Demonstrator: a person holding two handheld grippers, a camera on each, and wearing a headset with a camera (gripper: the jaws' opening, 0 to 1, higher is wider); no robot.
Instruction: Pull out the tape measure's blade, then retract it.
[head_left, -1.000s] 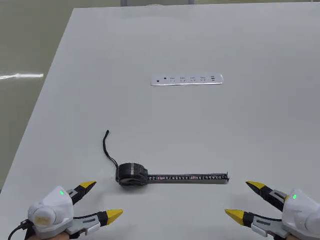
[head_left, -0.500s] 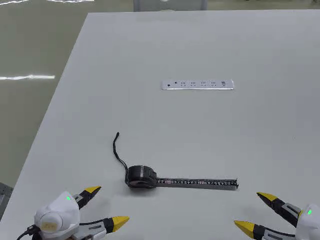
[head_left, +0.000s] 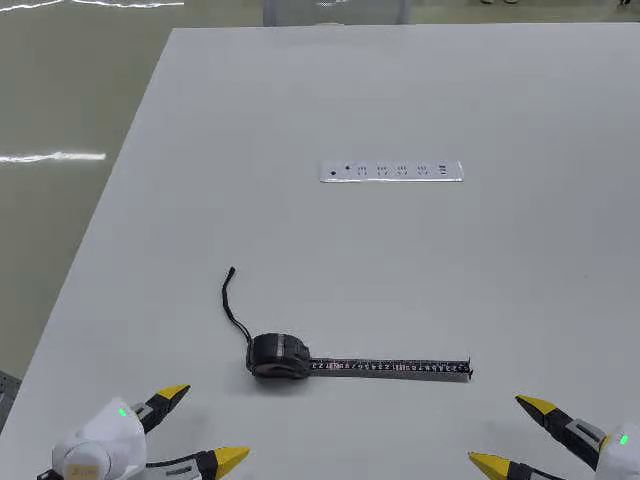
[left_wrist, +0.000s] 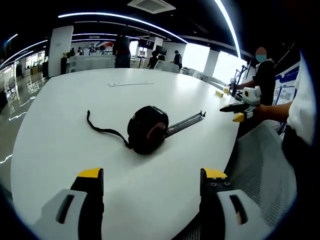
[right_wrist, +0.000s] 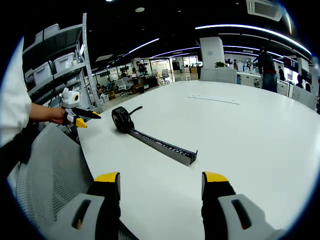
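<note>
A black tape measure (head_left: 278, 355) lies on the white table (head_left: 400, 90), its blade (head_left: 392, 367) drawn out to the right and lying flat, a black wrist strap (head_left: 231, 300) trailing to the upper left. The case (left_wrist: 147, 129) and blade (left_wrist: 185, 121) sit ahead of my left gripper (left_wrist: 153, 174), which is open and holds nothing. My right gripper (right_wrist: 161, 177) is open too, just short of the blade's hook end (right_wrist: 191, 157), with the case (right_wrist: 121, 119) farther off. In the head view the left gripper (head_left: 197, 427) is at the bottom left, the right gripper (head_left: 516, 435) at the bottom right.
A white power strip (head_left: 391, 171) lies flat beyond the tape measure. The table's left edge (head_left: 95, 210) drops to a glossy floor. Several people stand behind the table (left_wrist: 120, 50). Shelving with bins (right_wrist: 55, 65) stands at the left of the right gripper view.
Both grippers have drawn back toward the near table edge, away from the tape measure. The head camera has shifted; the tape measure and its drawn-out blade lie as before.
</note>
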